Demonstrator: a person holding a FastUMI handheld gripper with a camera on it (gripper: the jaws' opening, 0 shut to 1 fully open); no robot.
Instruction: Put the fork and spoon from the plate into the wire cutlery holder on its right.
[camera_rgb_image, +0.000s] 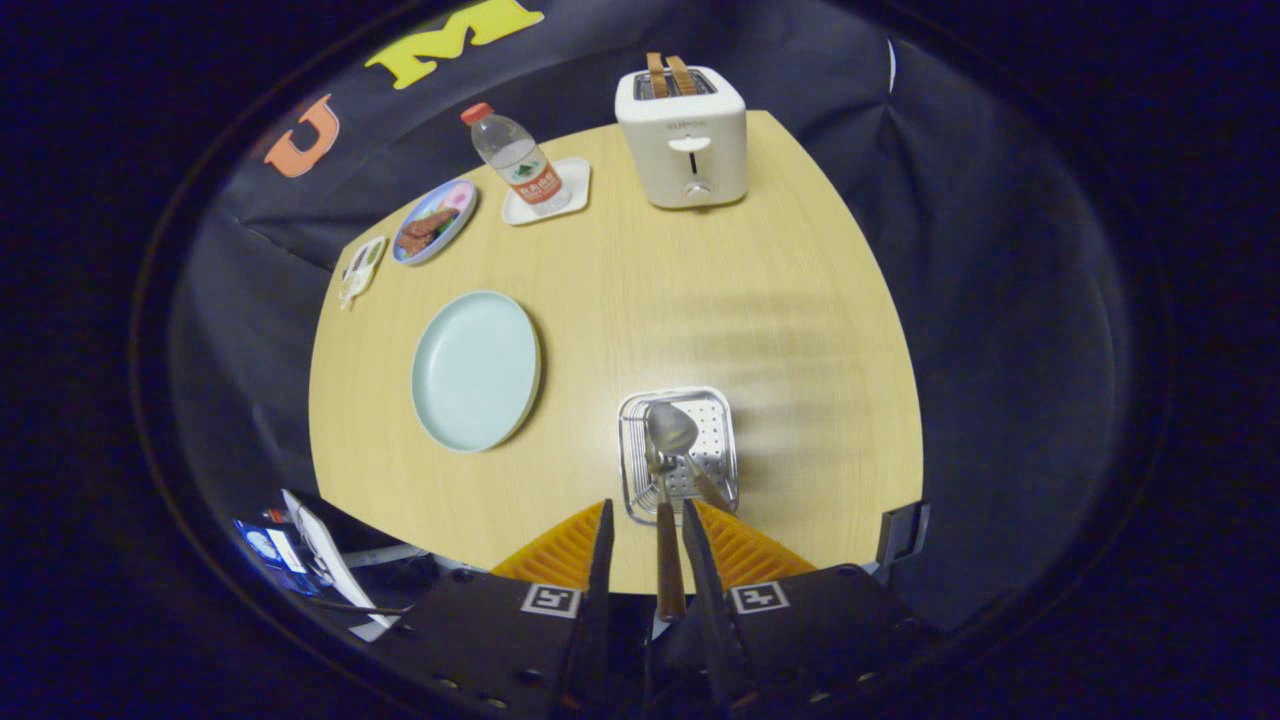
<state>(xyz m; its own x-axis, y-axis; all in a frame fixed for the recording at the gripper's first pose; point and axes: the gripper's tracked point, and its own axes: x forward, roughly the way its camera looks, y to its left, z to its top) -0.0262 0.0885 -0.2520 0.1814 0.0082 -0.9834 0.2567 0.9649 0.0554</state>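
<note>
Between the fingers (645, 520), a wooden-handled utensil (667, 560) stands with its metal head down in the square wire cutlery holder (678, 450) just ahead; the fingers sit close on either side of the handle, though whether both press on it cannot be told. Inside the holder a metal spoon (672, 428) leans with its bowl up. To the holder's left on the pale wooden worktop (700, 300) lies the round pale-blue plate (476, 370), bare. Beyond stands a white toaster (682, 135) holding two slices.
</note>
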